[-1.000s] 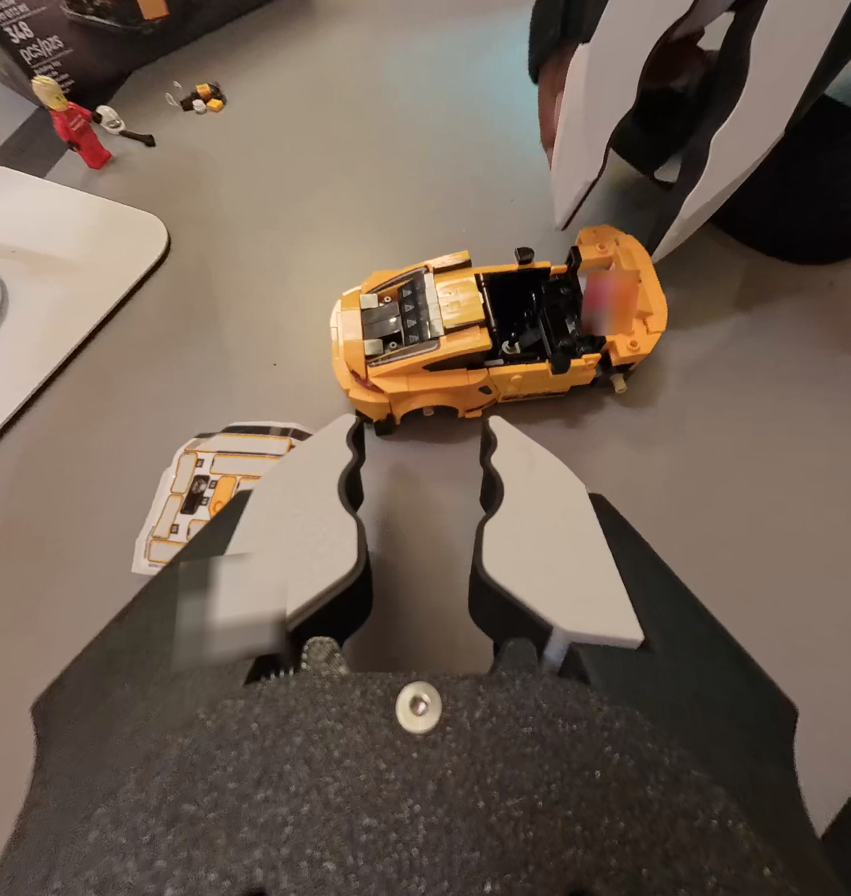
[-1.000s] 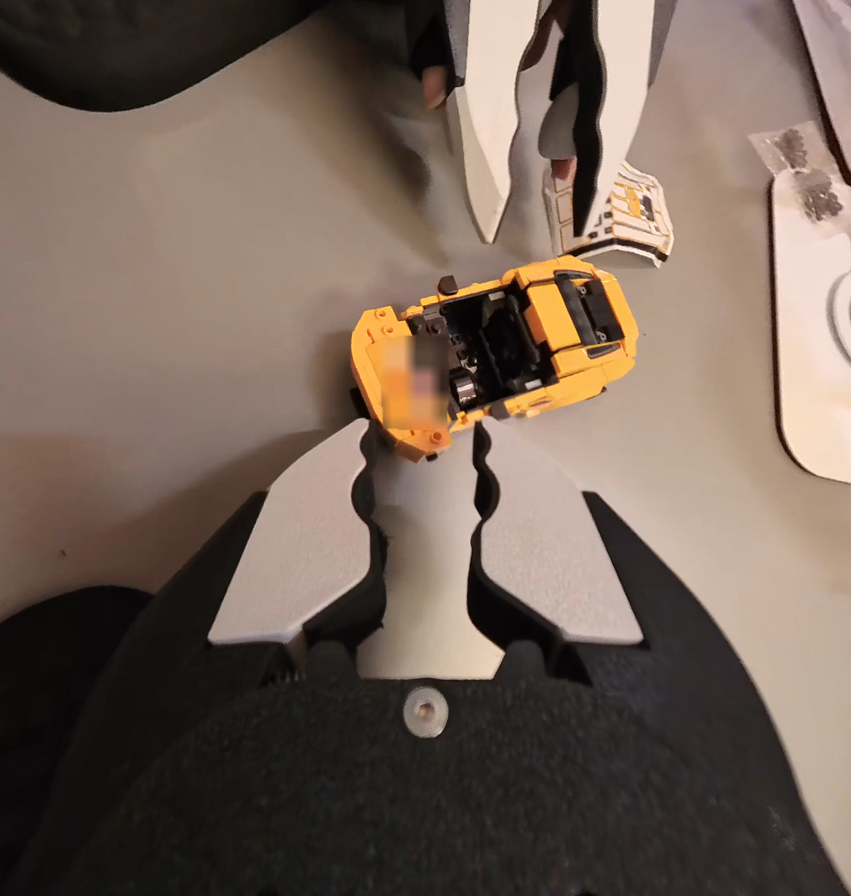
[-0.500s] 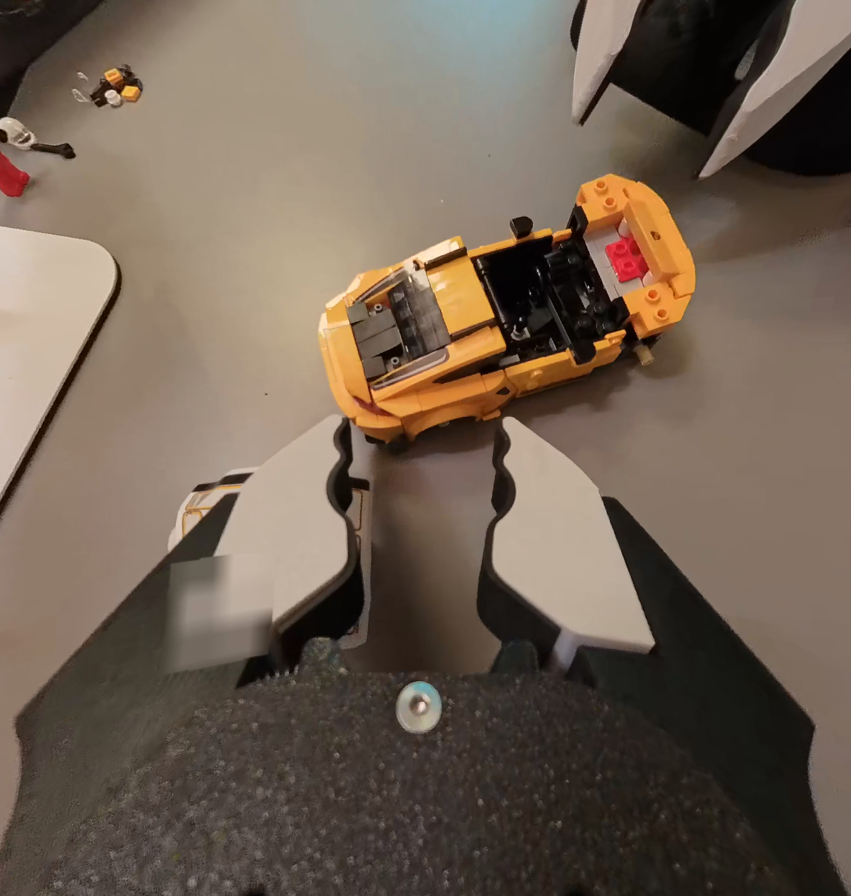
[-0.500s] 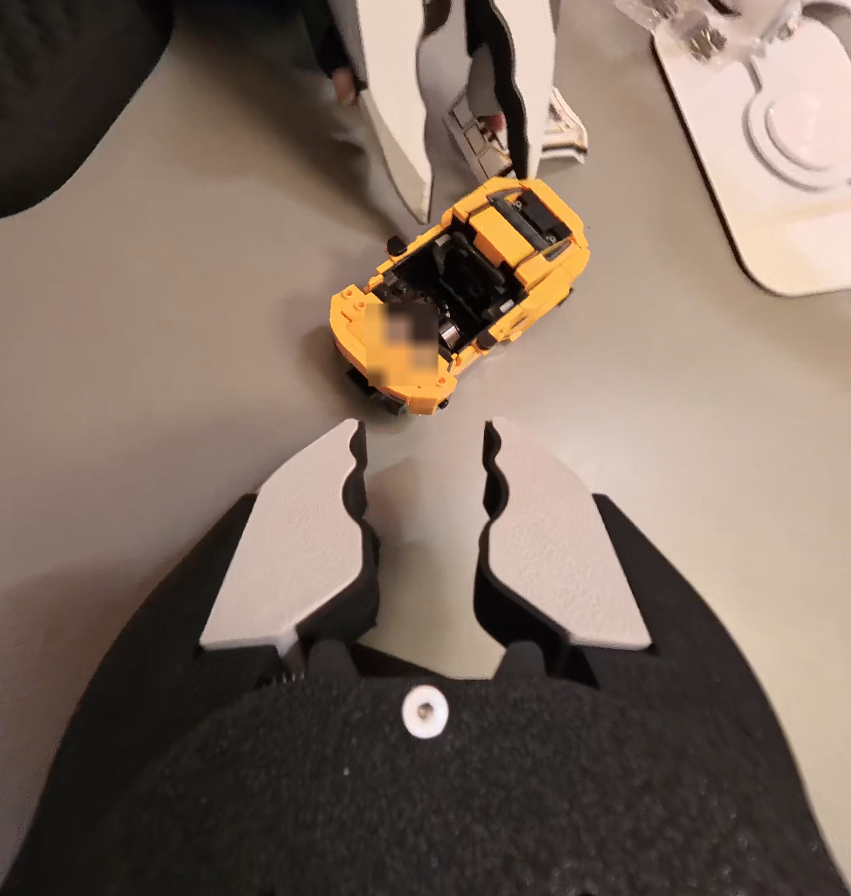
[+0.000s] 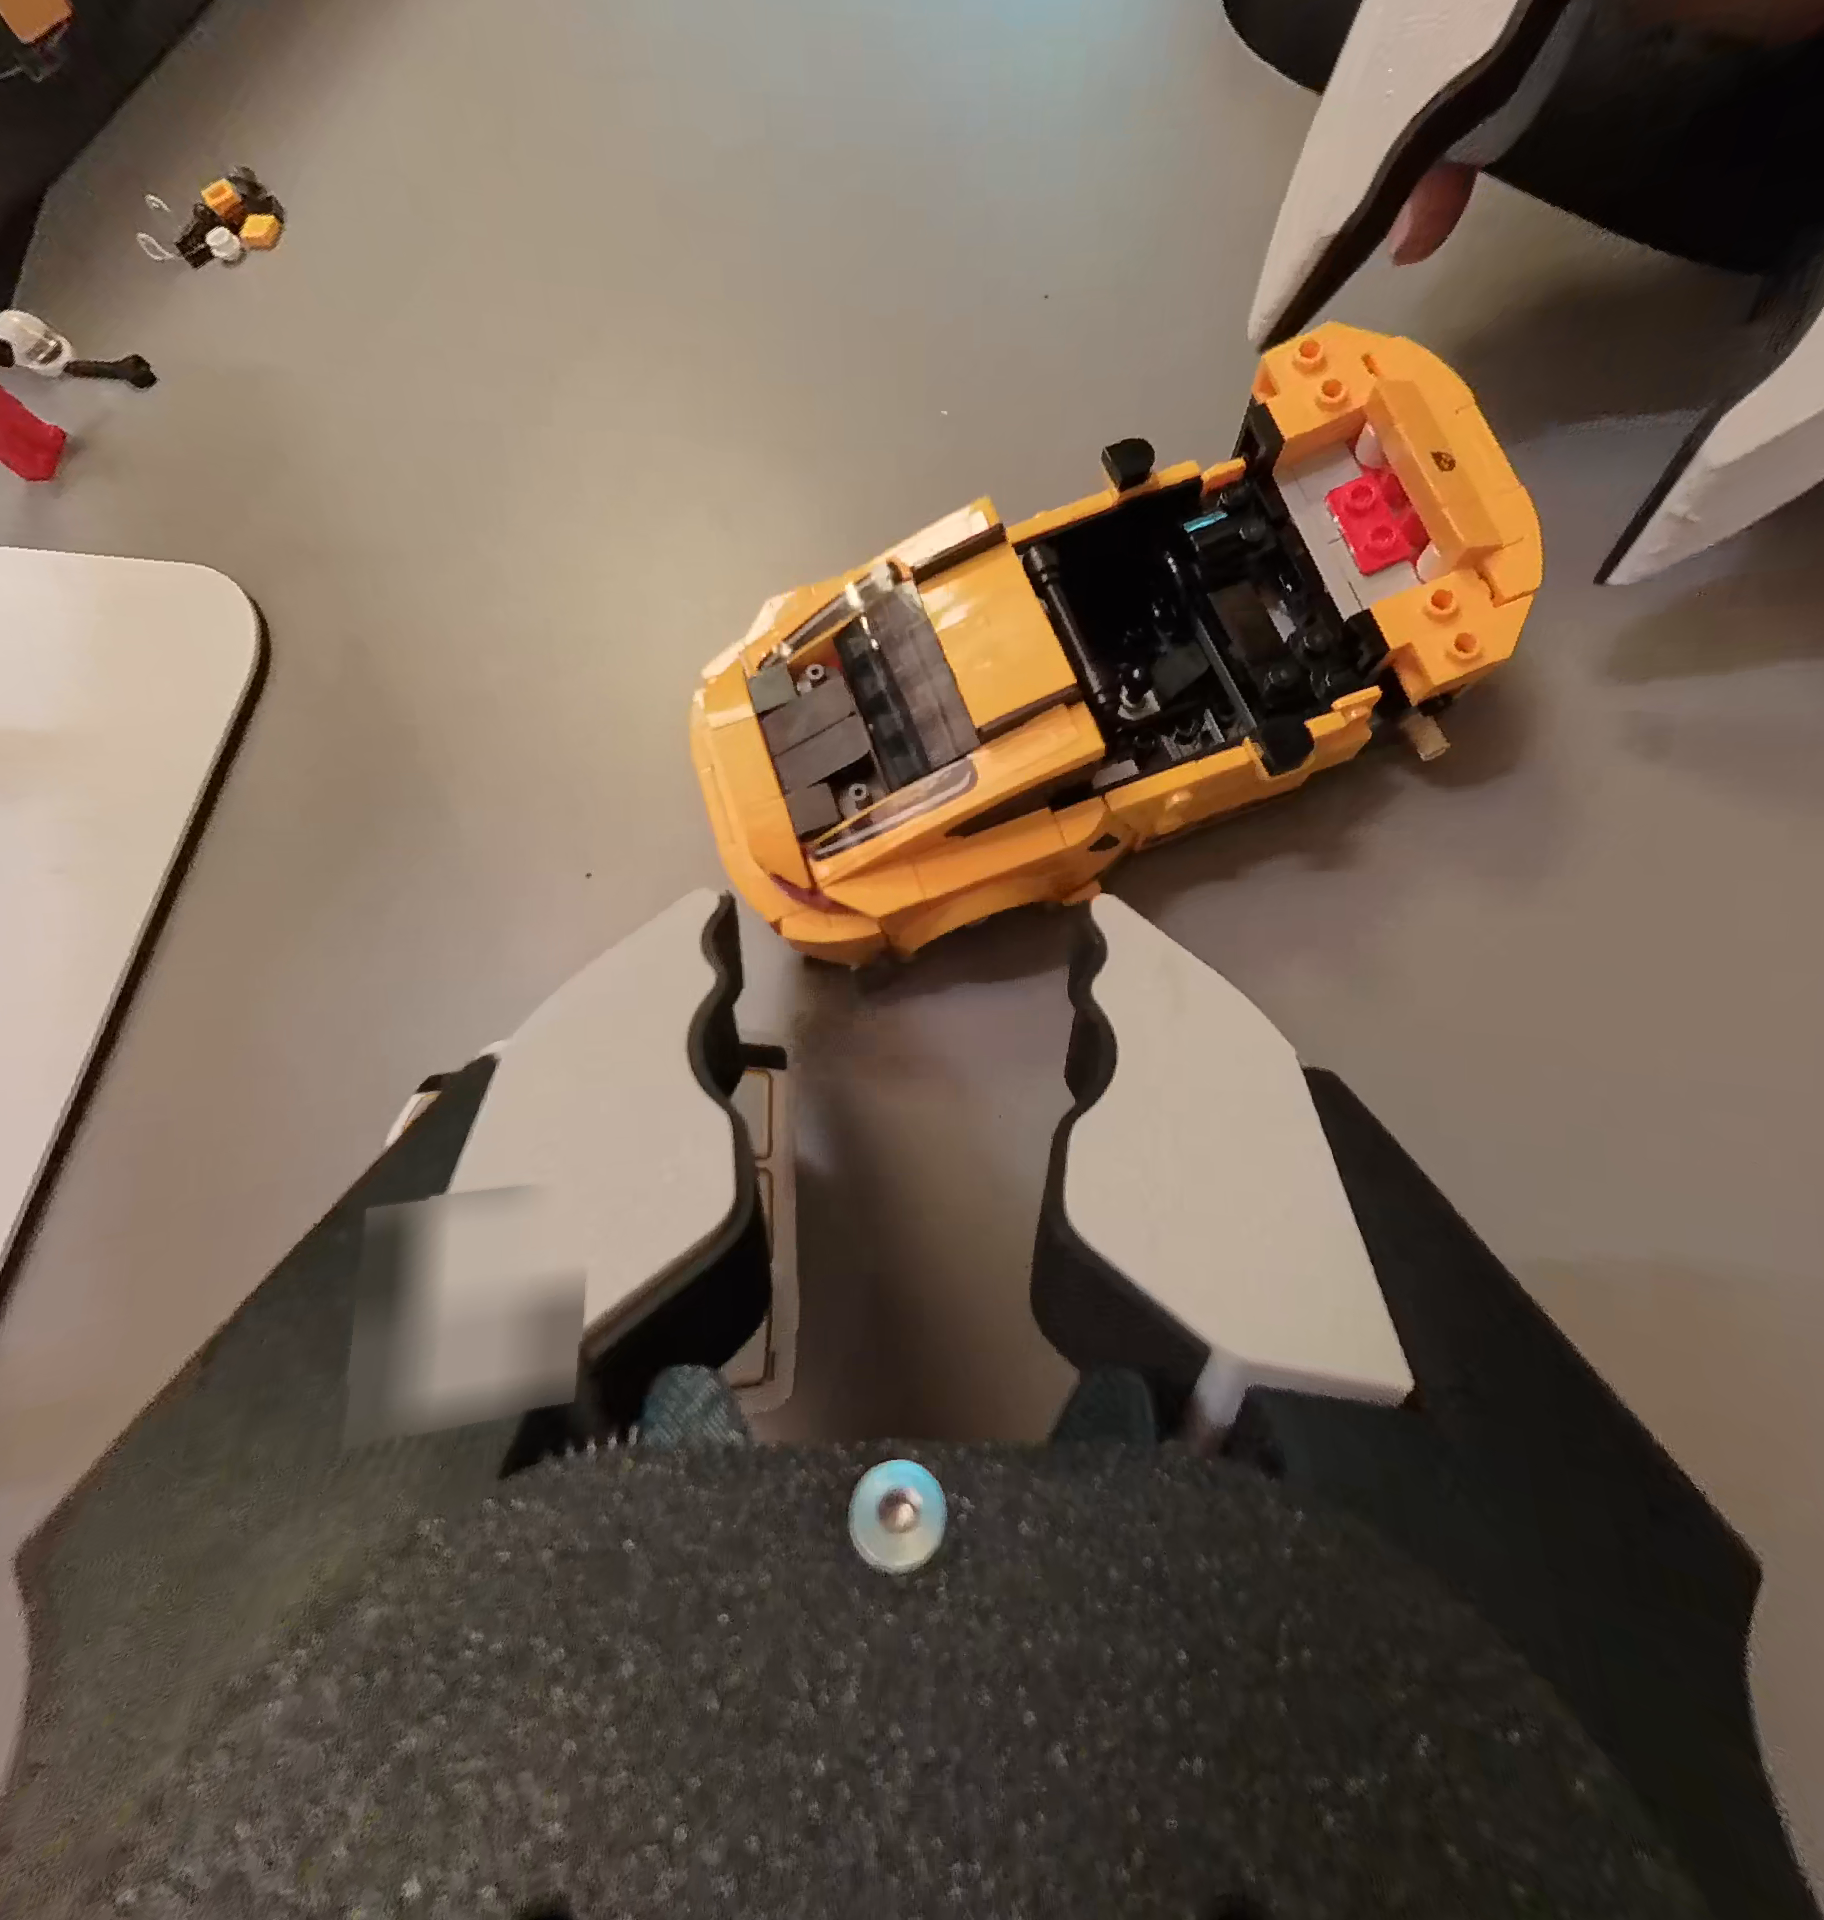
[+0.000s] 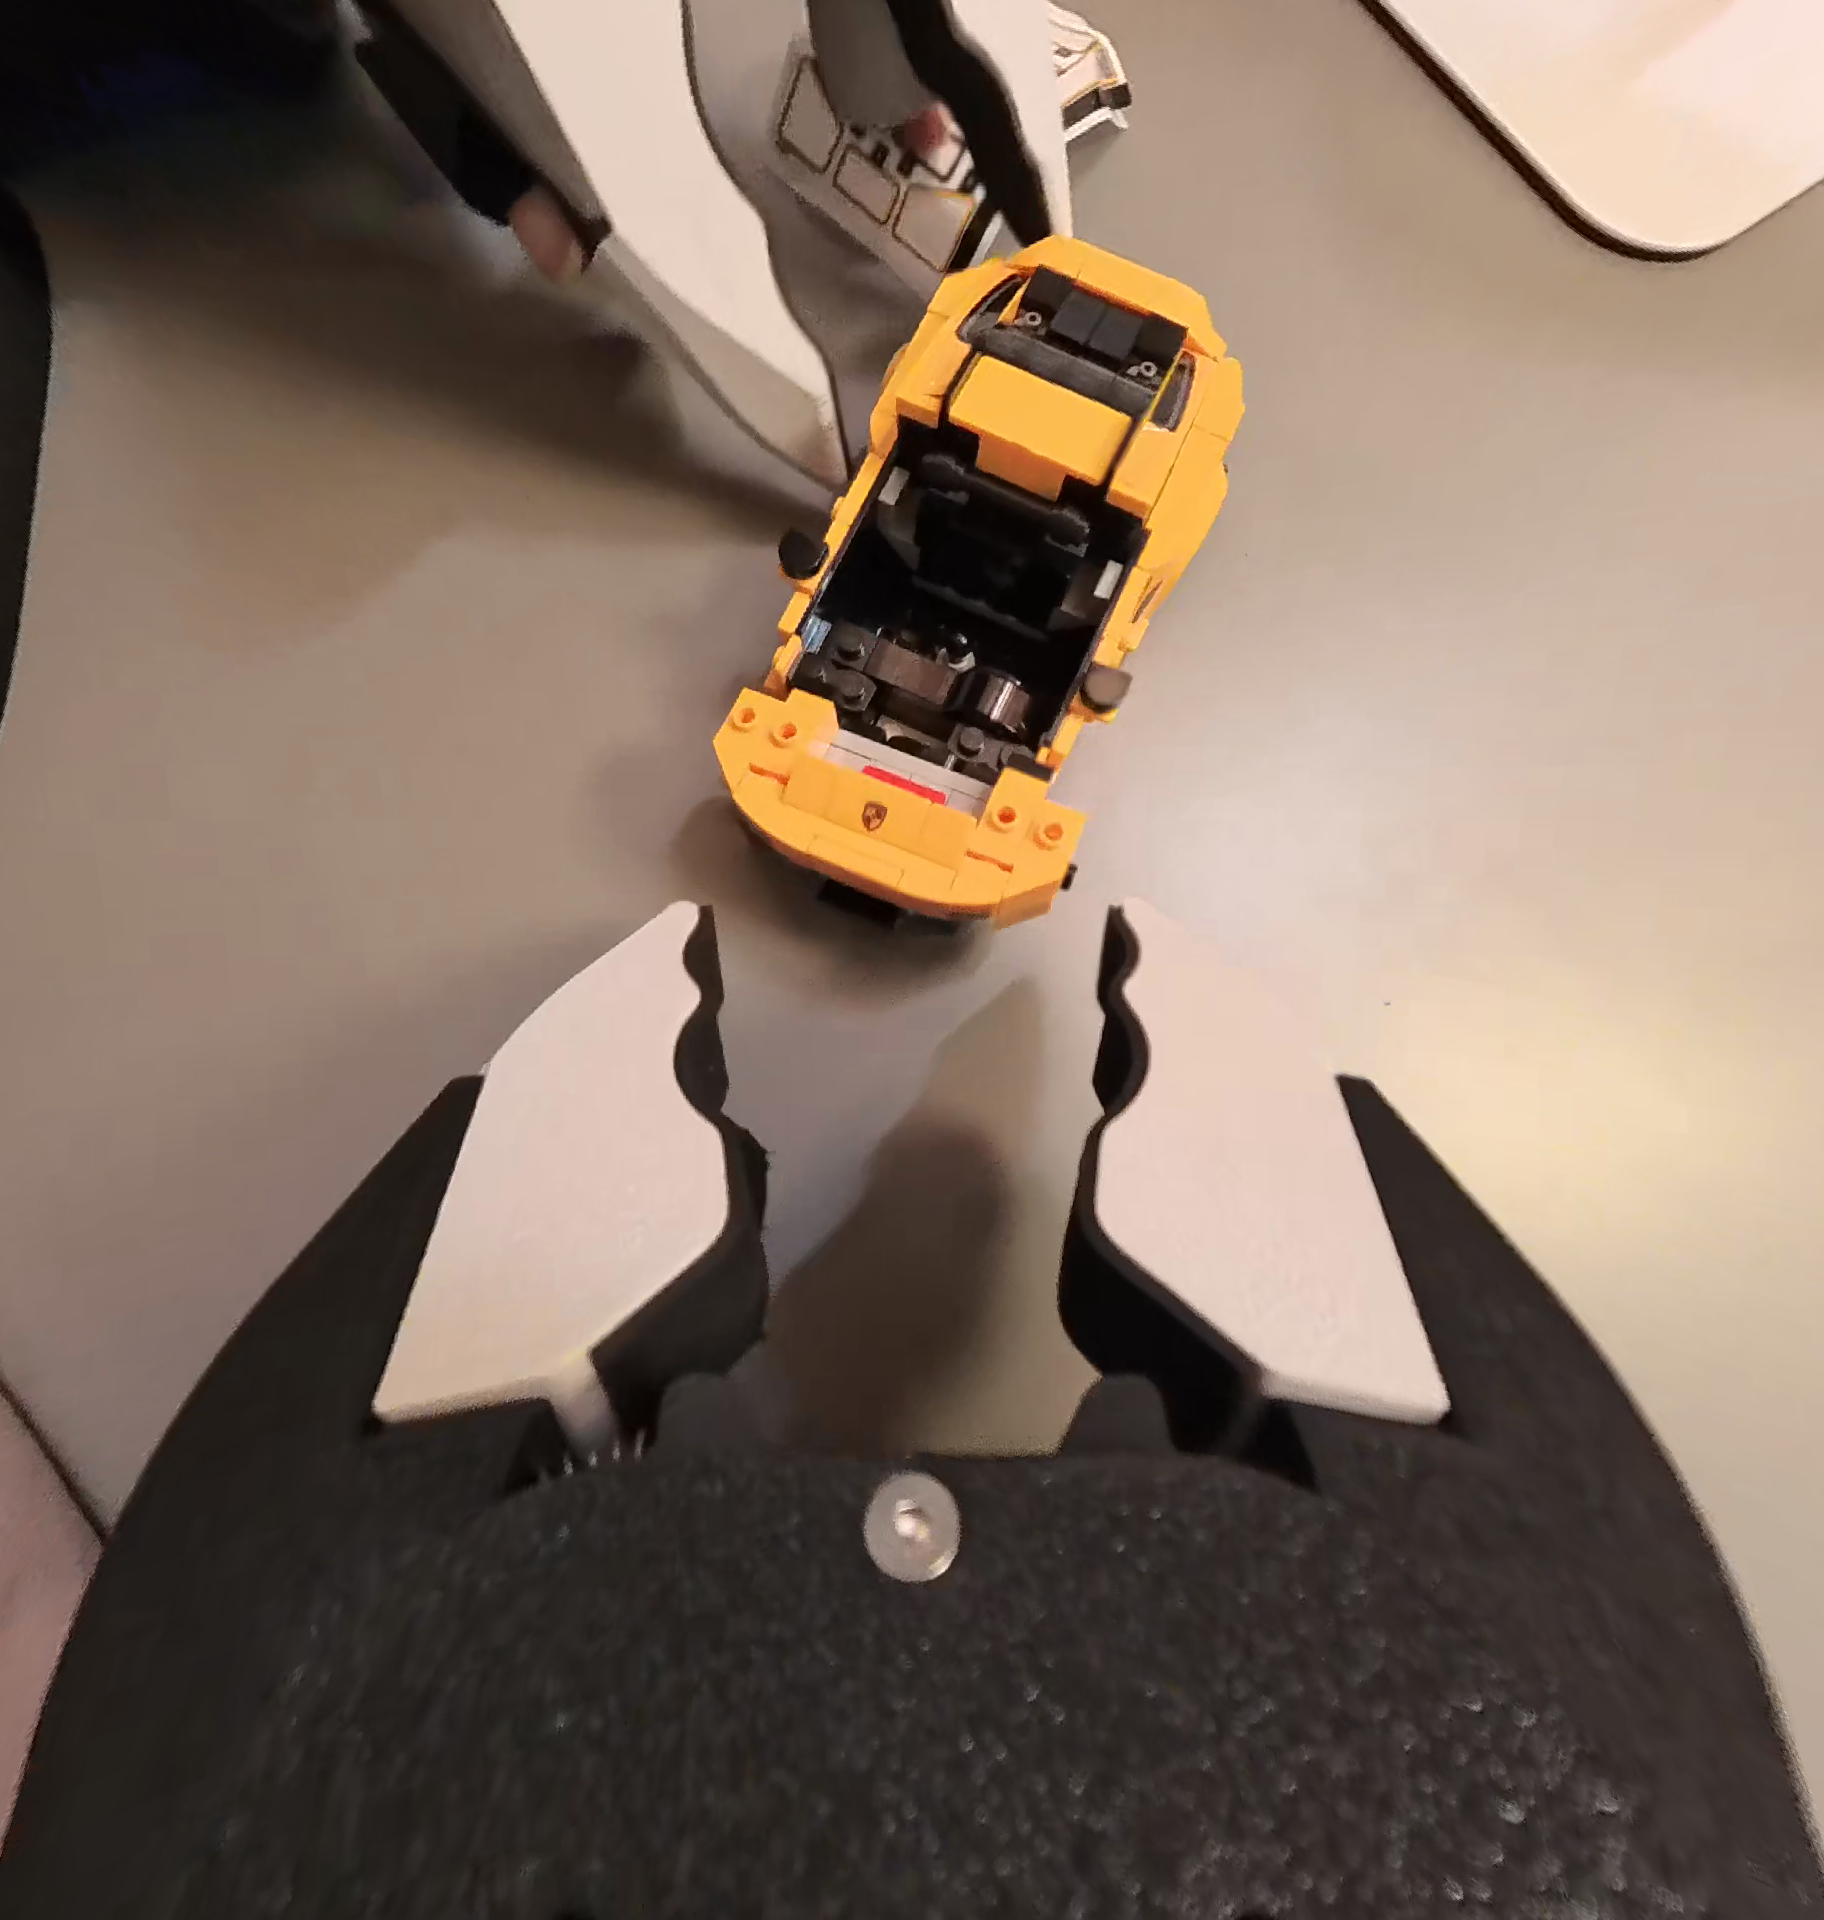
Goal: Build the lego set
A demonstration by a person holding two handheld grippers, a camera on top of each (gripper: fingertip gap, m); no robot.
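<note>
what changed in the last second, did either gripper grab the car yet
No grab yet. The right gripper opened its jaws wider, having pulled back and then come close to the front end of the orange car. The car turned a little on the table. The left gripper shifted over the sticker sheet, near the car's rear. Both jaws stayed open and empty.

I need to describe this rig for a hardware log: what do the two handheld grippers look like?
The left gripper and right gripper look alike: two flat pale grey fingers with wavy black inner pads, tapering to points, on a wide black textured body with one silver screw at its centre. The hand behind the left gripper wears a dark fingerless glove.
</note>
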